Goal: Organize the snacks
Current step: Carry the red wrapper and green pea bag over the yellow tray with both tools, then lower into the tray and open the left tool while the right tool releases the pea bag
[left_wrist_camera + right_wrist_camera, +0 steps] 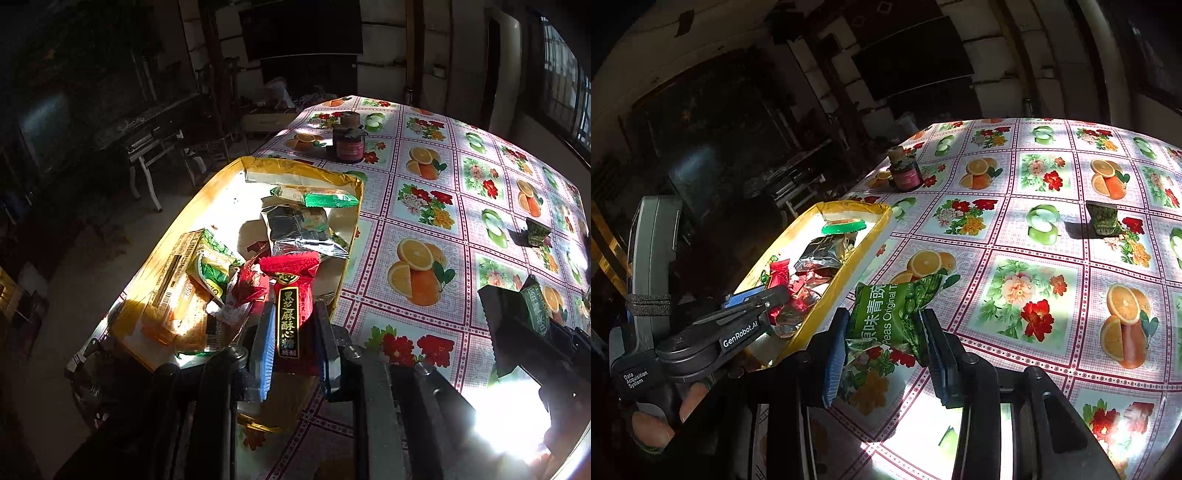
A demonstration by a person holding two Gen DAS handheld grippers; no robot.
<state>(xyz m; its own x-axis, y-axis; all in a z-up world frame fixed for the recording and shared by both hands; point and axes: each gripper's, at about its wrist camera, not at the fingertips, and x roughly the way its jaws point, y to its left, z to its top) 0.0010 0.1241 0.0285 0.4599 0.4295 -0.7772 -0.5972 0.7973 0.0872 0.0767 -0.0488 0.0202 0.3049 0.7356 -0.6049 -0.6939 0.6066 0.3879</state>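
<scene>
Risk here is mostly at the release. The left gripper (293, 325) is clamped narrow on a red candy packet (290, 295) and hangs over the near end of the yellow box (354, 229), close to its right wall. If the jaws part from this place, the slippery wrapper may slide over the low wall or land on the edge and fall back on the tablecloth (461, 206). The box is already full with a loose heap, so a new packet may also roll off the pile.

The right gripper (886, 325) holds a green pea packet (894, 310) by its middle, over the cloth just beside the box (849, 280), not yet above it. Both tools stand near each other, and they can knock together if both go to the box at once.

One more small green packet (1104, 219) stands alone, well apart on the table; it waits for later, I think. A dark jar (905, 173) stands beyond the box.

The packets are thin foil or plastic film, crinkled, with toothed sealed ends, and they shine strongly in the sun. The box looks like glossy cardboard, shallow and rectangular, though glare washes out its inside. The cloth is smooth vinyl, printed with squares of oranges, apples and flowers.
</scene>
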